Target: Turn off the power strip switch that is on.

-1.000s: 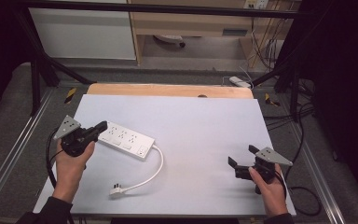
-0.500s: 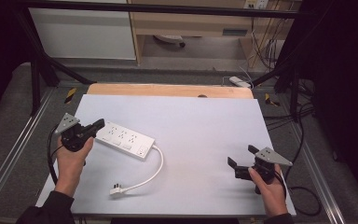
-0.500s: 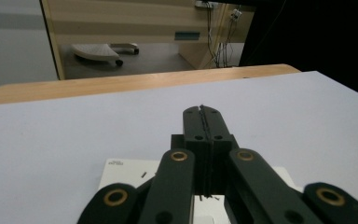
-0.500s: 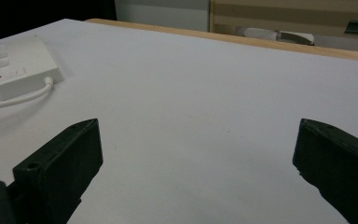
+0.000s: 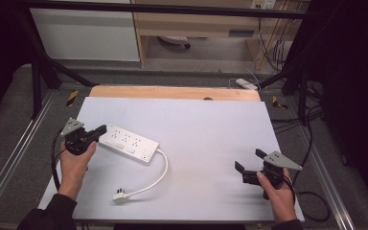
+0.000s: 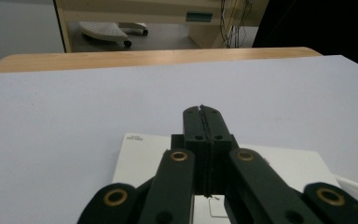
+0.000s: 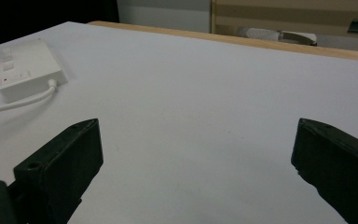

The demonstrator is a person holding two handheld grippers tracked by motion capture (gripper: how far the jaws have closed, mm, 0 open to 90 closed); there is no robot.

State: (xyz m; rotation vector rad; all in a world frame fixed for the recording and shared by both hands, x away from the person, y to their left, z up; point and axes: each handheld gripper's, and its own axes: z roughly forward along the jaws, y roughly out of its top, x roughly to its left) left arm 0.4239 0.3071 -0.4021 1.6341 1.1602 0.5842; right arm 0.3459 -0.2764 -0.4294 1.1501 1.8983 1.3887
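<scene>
My left gripper has its black jaws pressed flat together on nothing, tips over the near end of the white plastic six-socket power strip. If I push down off-centre here, I judge the light strip could skid or pivot ahead of the tips. Beyond it, its white cord could drag its plug across the pale grey table mat; my right gripper waits wide open, empty, well apart.

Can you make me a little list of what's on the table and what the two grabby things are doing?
Table: white top, wooden strip at the far edge.
Power strip: white power strip, lying flat on the left side.
Cord: white cord curling toward the person, ending in a plug.
Left gripper: left gripper, jaws shut, tips over the power strip's left end.
Right gripper: right gripper, jaws open, nothing between them, apart from the power strip.
</scene>
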